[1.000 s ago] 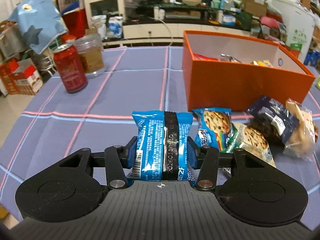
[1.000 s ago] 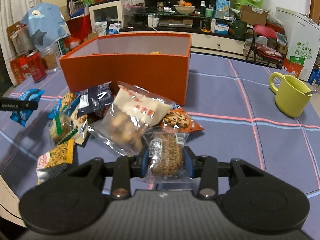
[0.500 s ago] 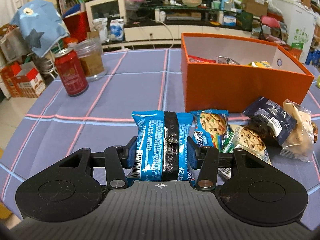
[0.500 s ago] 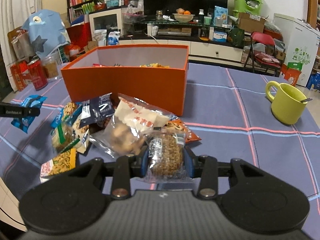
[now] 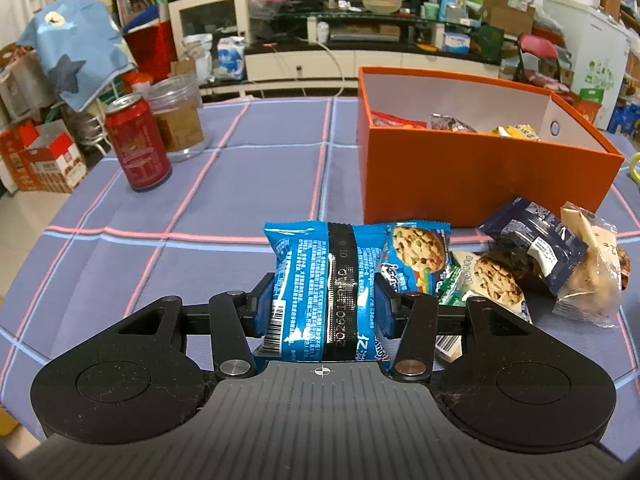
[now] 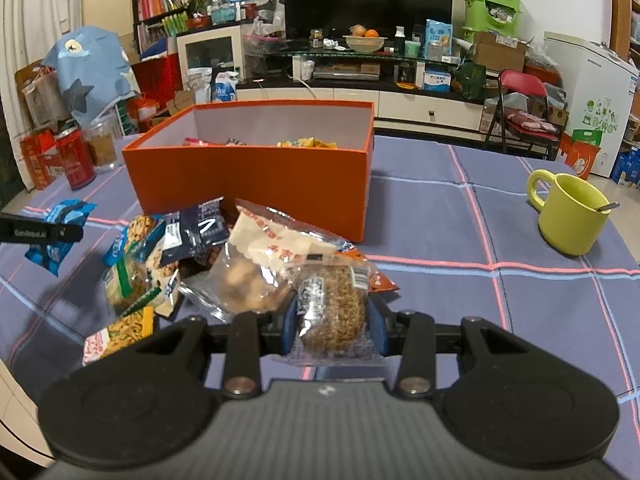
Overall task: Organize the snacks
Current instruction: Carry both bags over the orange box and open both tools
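The table (image 5: 240, 184), spread with a purple cloth crossed by pink and pale blue lines, fills the space ahead of both tools, and on it the open rectangular orange cardboard box (image 5: 480, 184) stands ahead and to the right of the left hand-held gripper (image 5: 324, 300), and ahead and slightly left of the right hand-held gripper (image 6: 332, 312), with a few packets already lying inside. Between box and tools lies the loose pile of wrapped cookies and crackers (image 6: 188, 256), just right of the left tool and just left of the right one. A yellow-green ceramic mug (image 6: 568, 212) with a spoon stands well off to the right, a red drink can (image 5: 138, 144) well off to the left. The left tool is clamped on a glossy blue foil snack packet (image 5: 324, 288), held upright with its barcode side to the camera; the right tool grips a round brown grain cake in a clear wrapper (image 6: 332, 308). Both point downward at a slant toward the cloth, short of the box. To do this step well, I would judge that each packet should be lifted clear of the near orange wall before moving forward, the hands going in one after the other so they do not meet over the opening, and the pads parted only once the packet hangs low inside.
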`<state>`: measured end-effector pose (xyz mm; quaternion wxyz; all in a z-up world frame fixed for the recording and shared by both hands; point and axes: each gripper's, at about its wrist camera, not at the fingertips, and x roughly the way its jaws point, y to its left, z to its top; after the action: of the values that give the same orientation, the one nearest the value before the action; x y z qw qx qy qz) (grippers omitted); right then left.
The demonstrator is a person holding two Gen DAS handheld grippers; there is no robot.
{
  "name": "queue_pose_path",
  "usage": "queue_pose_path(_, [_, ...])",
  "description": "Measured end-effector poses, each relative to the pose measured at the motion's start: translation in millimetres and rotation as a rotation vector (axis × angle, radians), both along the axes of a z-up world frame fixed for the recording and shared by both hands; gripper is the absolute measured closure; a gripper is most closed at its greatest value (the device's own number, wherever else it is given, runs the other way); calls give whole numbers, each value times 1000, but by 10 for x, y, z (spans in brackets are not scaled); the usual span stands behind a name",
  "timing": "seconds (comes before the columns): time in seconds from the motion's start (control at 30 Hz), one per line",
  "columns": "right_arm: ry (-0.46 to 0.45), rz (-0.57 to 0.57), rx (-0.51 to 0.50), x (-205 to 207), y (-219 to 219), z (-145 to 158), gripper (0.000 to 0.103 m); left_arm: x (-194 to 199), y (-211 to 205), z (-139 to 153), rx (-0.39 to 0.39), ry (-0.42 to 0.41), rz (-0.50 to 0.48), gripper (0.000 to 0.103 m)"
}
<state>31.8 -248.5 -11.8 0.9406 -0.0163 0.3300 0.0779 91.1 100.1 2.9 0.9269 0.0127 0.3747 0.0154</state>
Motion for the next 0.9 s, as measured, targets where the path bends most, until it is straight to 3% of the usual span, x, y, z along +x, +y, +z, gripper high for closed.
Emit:
queue_pose_path(0.17, [-15, 13, 2, -29, 22, 30, 59, -34, -5, 54, -27, -12, -1, 82])
queue_pose_path(0.3, [-28, 29, 19, -31, 60, 121, 60, -100, -21, 305, -89, -64, -6, 82])
queue_pose_path(0.43, [-91, 55, 44, 171, 132, 405, 70, 59, -138, 644, -125, -141, -35, 82])
queue_pose_path(0.57, [-121, 61, 52, 671, 193, 594, 81, 450, -369, 792, -114, -156, -65, 82])
queue_pose_path(0.67, [-159, 25, 69, 770, 124, 750, 78, 490, -476, 852, -135, -169, -106, 82])
queue_pose_path(0.7, [-163, 25, 58, 722, 78, 774, 62, 480, -507, 855, -133, -169, -119, 82])
queue_pose_path(0.73, [-139, 44, 41, 677, 33, 750, 53, 481, -515, 849, -136, -165, -130, 82])
queue_pose_path(0.83, [7, 239, 22, 548, -132, 461, 61, 478, -539, 790, -137, -160, -138, 82])
queue_pose_path(0.9, [104, 311, -54, 438, -150, 165, 61, 476, -545, 761, -135, -152, -136, 82])
